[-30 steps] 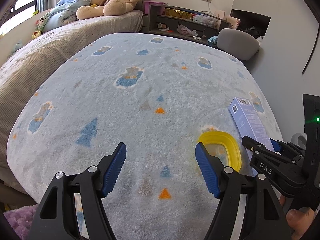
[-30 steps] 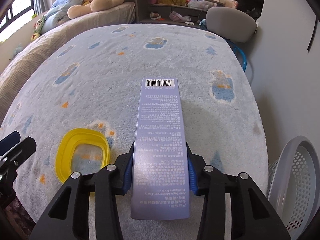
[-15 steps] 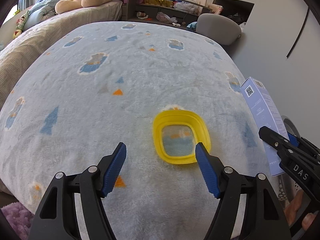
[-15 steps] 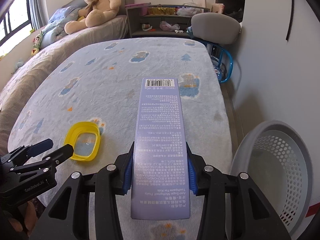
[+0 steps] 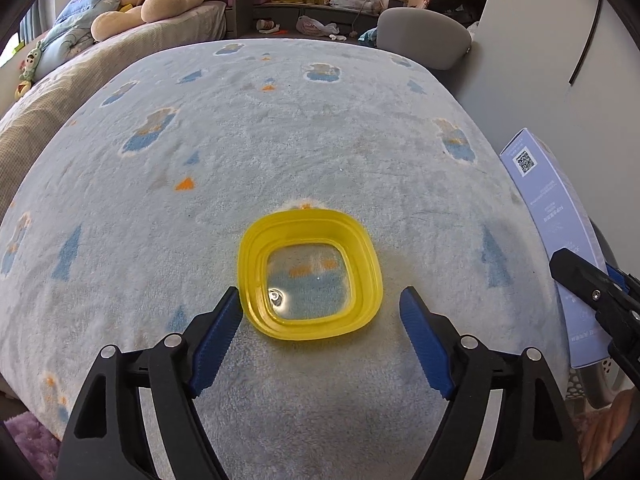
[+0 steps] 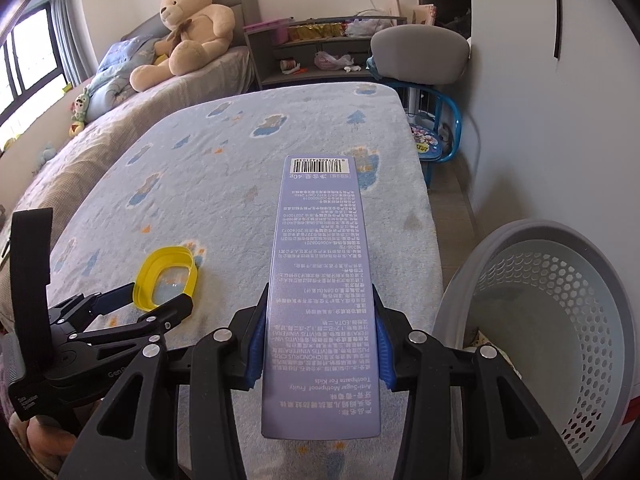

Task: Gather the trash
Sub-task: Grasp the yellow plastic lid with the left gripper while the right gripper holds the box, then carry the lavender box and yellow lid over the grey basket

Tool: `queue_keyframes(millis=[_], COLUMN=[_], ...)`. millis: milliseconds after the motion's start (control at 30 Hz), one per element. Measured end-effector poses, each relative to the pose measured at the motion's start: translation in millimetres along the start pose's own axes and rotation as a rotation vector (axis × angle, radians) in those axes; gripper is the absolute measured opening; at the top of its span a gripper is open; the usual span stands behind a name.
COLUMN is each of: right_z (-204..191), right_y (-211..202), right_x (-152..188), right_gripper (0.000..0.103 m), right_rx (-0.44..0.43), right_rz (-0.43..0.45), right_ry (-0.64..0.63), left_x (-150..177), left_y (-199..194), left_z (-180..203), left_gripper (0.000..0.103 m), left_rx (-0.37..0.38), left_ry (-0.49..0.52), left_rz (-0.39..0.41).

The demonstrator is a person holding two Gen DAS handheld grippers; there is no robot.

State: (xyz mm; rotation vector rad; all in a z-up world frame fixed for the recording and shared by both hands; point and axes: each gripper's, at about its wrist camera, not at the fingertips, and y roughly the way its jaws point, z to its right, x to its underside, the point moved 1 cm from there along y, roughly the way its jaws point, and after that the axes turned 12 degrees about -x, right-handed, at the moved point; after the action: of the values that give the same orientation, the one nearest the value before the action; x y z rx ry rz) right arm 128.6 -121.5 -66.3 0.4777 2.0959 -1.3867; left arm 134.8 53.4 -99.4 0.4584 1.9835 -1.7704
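Note:
A yellow plastic tub (image 5: 360, 248) with a clear bottom lies on the pale blue blanket (image 5: 280, 140). My left gripper (image 5: 320, 300) hangs just above its near edge with its jaws opening. The tub's near part sits between the blue pads, which do not press on it. In the right wrist view the same tub (image 6: 168, 268) shows at the tips of the left gripper (image 6: 158, 296). My right gripper (image 6: 320, 296) is shut on a long purple toothpaste box (image 6: 320, 240), held above the blanket's right edge. That box (image 5: 548, 208) also shows at the right of the left wrist view.
A grey perforated basket (image 6: 500, 232) stands on the floor right of the bed, beside the held box. Farther off are a teddy bear (image 6: 192, 28), a grey chair (image 6: 420, 52), a blue child's chair (image 6: 436, 144) and a cluttered shelf (image 6: 320, 36).
The left gripper has moved over to the yellow tub, which now sits between its fingers, and its jaws have widened. The right gripper has risen and shifted right with the box; the basket has come into view.

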Motion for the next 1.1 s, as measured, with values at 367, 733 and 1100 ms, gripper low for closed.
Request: queue_keyframes(millis=[367,733,1100], right_z=[4,12,44], right_y=[1,-12,-73], right_x=[2,7,23], right_gripper=[0.043,0.043,0.043], right_rx=[-0.035,-0.033,0.025], right_rz=[-0.006,0.021,0.095], right_ry=[0.015,0.037,0.091], left_x=[-15,-11,-2], left_y=[19,0,-70], left_z=[10,9,58], left_gripper=[0.078,0.068,0.068], left_rx=[-0.047,-0.037,0.026], left_ry=[-0.001,0.001,0.061], left_rz=[0.004,0.054,0.153])
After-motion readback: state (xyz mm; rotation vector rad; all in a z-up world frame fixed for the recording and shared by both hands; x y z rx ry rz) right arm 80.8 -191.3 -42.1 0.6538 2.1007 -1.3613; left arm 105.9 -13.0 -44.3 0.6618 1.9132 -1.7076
